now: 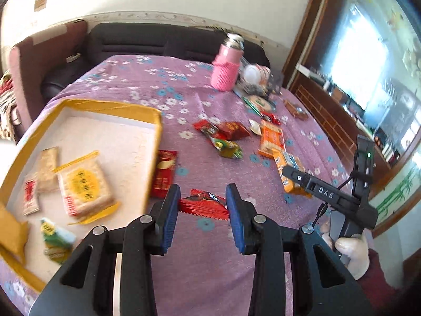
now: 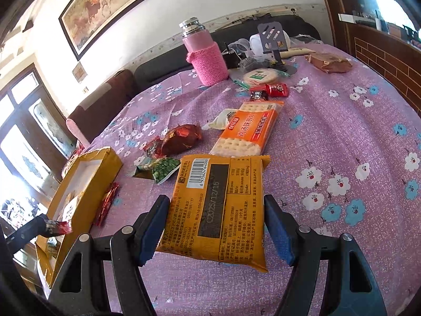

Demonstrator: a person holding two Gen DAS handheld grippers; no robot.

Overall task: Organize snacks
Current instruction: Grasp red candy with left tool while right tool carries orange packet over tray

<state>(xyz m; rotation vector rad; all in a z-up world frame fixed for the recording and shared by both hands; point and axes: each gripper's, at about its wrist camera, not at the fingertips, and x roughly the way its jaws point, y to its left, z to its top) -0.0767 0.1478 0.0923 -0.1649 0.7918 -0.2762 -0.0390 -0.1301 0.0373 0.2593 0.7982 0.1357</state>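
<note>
Left gripper (image 1: 202, 208) pinches a crinkly red foil snack packet (image 1: 204, 205), bound for the yellow cardboard box (image 1: 155, 142) at ten o'clock; right gripper (image 2: 215, 226) clamps a flat orange plastic biscuit pack (image 2: 223, 205).

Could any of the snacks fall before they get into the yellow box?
Maybe. The left gripper pinches the red candy only by its crinkly wrapper, so it might slip out short of the yellow box. The right gripper holds the wide orange packet by its soft edges, so it may bend and drop.
</note>
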